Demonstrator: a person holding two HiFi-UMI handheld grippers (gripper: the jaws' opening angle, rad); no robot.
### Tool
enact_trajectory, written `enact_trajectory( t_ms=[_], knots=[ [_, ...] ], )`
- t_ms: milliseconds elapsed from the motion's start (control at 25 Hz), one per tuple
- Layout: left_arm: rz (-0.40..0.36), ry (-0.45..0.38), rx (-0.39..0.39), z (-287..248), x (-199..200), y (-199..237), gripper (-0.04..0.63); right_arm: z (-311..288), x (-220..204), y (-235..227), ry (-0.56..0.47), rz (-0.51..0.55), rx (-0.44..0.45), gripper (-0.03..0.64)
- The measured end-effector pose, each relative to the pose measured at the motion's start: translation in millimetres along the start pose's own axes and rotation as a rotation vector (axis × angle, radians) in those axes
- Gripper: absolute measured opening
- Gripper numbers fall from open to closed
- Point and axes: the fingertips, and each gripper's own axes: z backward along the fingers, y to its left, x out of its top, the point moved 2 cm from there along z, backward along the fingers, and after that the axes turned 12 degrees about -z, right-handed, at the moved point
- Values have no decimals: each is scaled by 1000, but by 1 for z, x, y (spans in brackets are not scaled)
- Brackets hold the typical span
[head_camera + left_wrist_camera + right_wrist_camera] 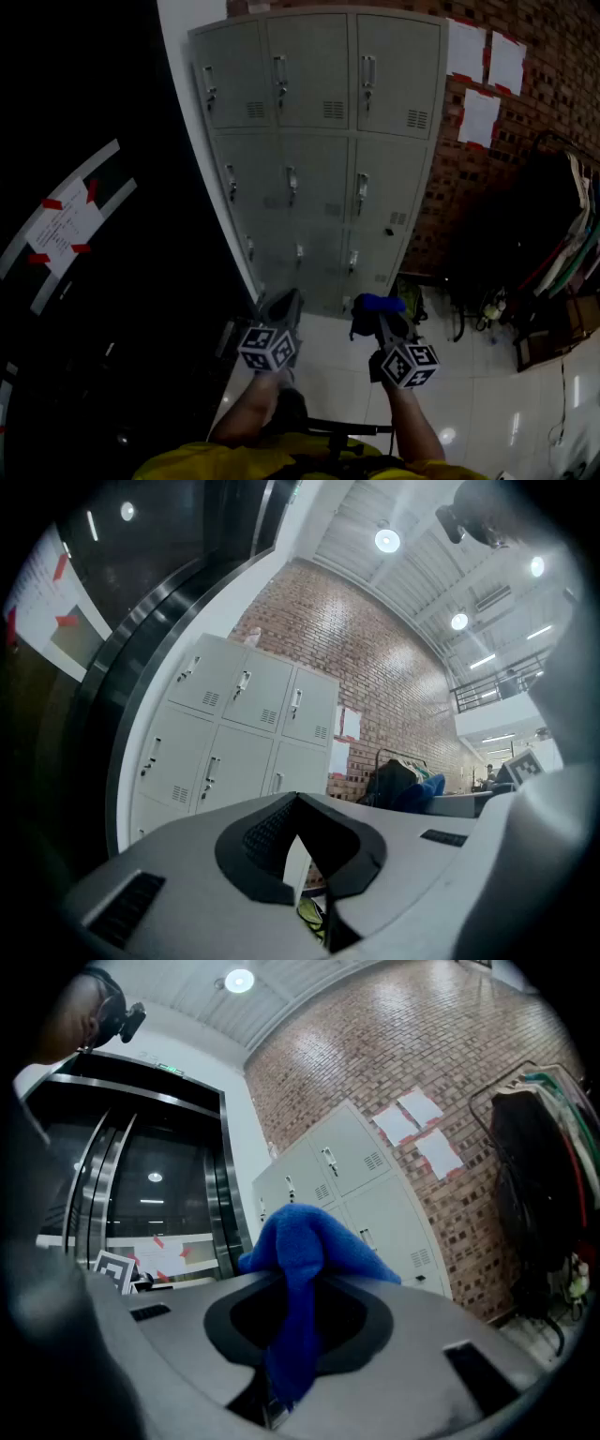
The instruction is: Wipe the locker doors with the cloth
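The locker doors (319, 159) stand ahead, well apart from me. My right gripper (377, 317) has its jaws clamped on a narrow fold of the blue cloth (298, 1269), and I reckon a door handle could snag it loose. My left gripper (281, 311) has its jaws nearly together, empty.

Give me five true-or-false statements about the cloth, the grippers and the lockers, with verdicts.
1. The blue cloth is clamped in the right gripper. True.
2. All the locker doors in view are shut. True.
3. The left gripper holds a second cloth. False: its jaws hold nothing.
4. The cloth is pressed against the locker doors. False: both grippers are held clear of them.
5. The paper sheets hang on the locker doors. False: they are on the brick wall.
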Motion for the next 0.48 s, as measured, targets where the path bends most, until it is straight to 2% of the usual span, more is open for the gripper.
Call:
enact_trajectory(
  t_ms=[200,360,480],
  knots=[
    [-19,-6,-41,-102,-2,109,-8,-153,5,-15,-47,0,-33,72],
    [-142,-47,-119,-172,32,177,-8,-275,17,-1,-78,12,-24,72],
    [-124,-50,-128,-219,41,225,-8,-340,21,6,-75,22,-29,72]
  ],
)
